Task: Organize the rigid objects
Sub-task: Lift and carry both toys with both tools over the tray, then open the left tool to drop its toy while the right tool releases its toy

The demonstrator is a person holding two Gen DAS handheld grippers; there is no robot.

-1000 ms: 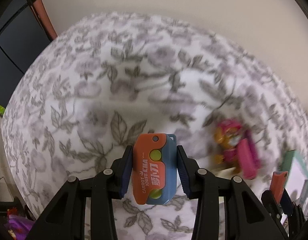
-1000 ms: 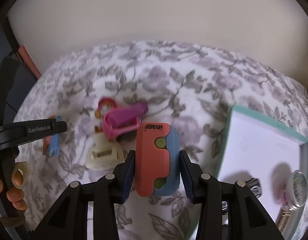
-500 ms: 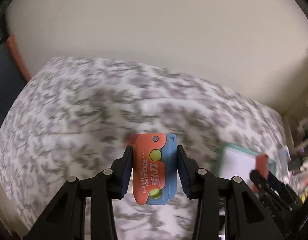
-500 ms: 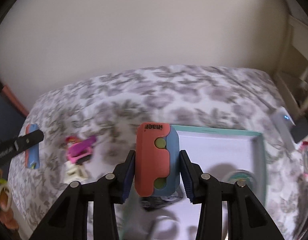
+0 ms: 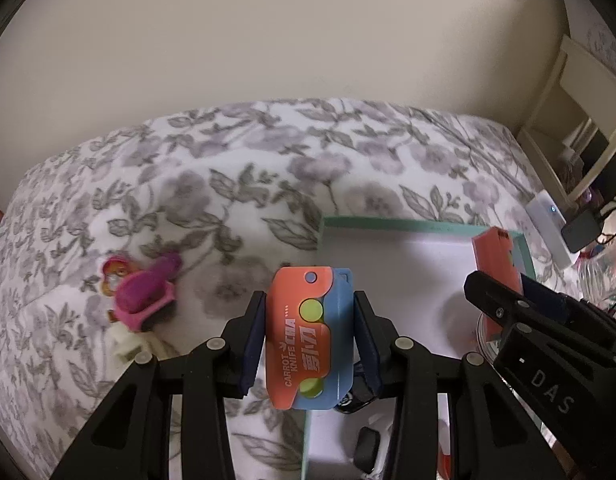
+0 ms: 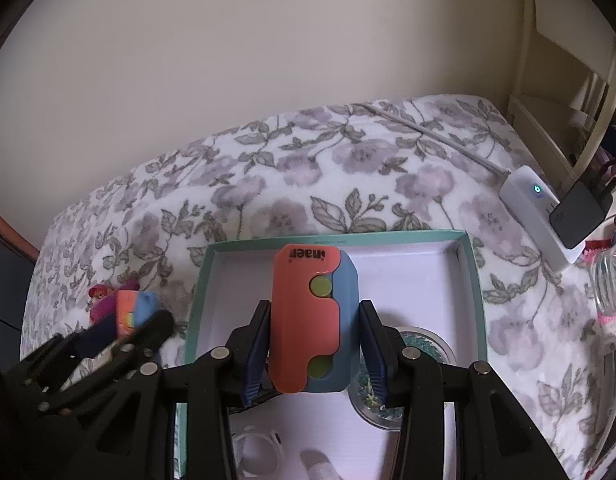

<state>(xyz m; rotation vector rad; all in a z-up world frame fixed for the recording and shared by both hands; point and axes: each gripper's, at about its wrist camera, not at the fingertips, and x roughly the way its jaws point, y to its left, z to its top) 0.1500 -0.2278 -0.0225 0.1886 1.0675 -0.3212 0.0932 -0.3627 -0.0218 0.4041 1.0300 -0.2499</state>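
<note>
A: How was each toy knife held, and where were they?

B: The left gripper [image 5: 309,334] was seen pinching the left carrot knife [image 5: 309,332] across its narrow sides, both pads pressed on it. It was carried just over the near left edge of the teal tray [image 5: 387,224]. The right gripper [image 6: 313,334] was closed in the same way on the right carrot knife [image 6: 311,320], which was held above the inside of the tray.

A: How were these things judged to handle?

B: They were judged to be light, stiff plastic with smooth faces (so a little slippery). The flat side edges were taken as the good place for the pads. A pivot screw was visible near the top of the left one, so it was supposed that a part could swing out if it was squeezed on the wrong place.

A: What could not be made out?

B: The lower ends of both knives were hidden behind the fingers. In the tray, a round tin [image 6: 423,360], a white ring [image 6: 260,450] and some dark small things were partly covered or cut off. On the floral blanket [image 5: 228,184] a pink toy [image 5: 142,300] was blurred, and the cream piece [image 5: 126,346] under it was not identified.
</note>
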